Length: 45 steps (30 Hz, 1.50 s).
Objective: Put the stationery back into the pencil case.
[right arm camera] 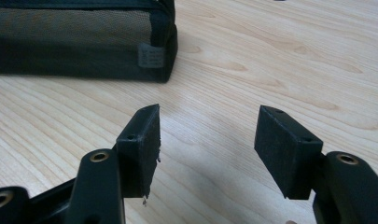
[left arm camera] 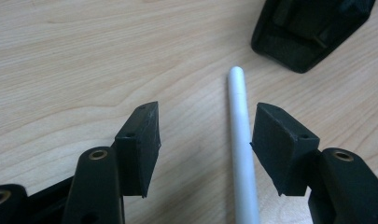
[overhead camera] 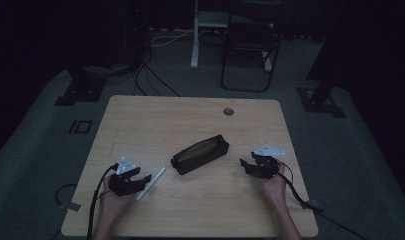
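My left gripper (left arm camera: 203, 140), jaws wide, straddles the white pen (left arm camera: 240, 140); closing comes next. Right gripper (right arm camera: 205, 140) wide, empty, near the pouch (right arm camera: 79, 42).

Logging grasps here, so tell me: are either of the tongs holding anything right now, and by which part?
Nothing is held. The left tongs are open around the white stick without gripping it; the right tongs are open over bare table.

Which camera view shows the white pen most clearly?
The left gripper view: the white pen lies close on the table between the open jaws of the left gripper, nearer the right jaw. In the high view it is a small pale stick beside that gripper.
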Each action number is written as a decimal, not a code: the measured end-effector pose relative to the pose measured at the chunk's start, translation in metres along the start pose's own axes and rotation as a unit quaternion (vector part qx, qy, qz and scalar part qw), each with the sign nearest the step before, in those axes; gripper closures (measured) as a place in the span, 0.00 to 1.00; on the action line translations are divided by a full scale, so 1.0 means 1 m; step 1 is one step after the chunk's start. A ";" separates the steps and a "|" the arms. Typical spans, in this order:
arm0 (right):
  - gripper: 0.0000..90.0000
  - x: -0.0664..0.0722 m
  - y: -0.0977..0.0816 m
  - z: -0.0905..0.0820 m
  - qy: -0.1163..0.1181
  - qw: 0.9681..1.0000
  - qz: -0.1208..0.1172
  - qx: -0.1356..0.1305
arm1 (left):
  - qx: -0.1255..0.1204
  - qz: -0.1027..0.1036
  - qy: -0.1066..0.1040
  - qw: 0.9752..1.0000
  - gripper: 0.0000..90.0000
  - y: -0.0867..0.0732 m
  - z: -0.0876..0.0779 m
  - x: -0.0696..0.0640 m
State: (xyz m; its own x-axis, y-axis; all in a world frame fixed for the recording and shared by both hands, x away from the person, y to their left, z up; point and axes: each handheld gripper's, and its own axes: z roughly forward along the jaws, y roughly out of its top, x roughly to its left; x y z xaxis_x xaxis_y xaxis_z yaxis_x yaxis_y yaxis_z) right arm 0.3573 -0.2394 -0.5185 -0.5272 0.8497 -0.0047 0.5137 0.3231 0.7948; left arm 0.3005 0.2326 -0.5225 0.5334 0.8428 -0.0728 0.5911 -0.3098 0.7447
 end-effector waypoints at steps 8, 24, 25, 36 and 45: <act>0.45 -0.006 -0.010 -0.005 -0.007 1.000 0.005 0.004 | 0.019 0.022 -0.013 0.999 0.48 -0.002 0.006 -0.013; 0.45 -0.019 -0.026 -0.014 -0.022 0.999 0.026 0.008 | 0.047 0.034 -0.027 0.998 0.58 -0.007 0.016 -0.021; 0.45 -0.020 -0.027 -0.014 -0.023 0.999 0.026 0.007 | 0.049 0.037 -0.027 0.998 0.58 -0.008 0.017 -0.021; 0.44 -0.036 -0.044 -0.029 -0.040 0.998 0.050 0.011 | 0.052 0.061 -0.005 0.997 0.67 -0.008 0.017 -0.025; 0.44 -0.052 -0.051 -0.026 -0.048 0.996 0.068 0.010 | 0.054 0.063 -0.009 0.996 0.85 -0.007 0.016 -0.025</act>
State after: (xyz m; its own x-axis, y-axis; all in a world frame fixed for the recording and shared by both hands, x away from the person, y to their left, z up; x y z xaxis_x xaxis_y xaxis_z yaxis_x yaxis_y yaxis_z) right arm 0.3413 -0.3108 -0.5427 -0.3851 0.9219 0.0436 0.5900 0.2095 0.7798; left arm 0.2925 0.2072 -0.5366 0.6181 0.7861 0.0037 0.5803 -0.4596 0.6723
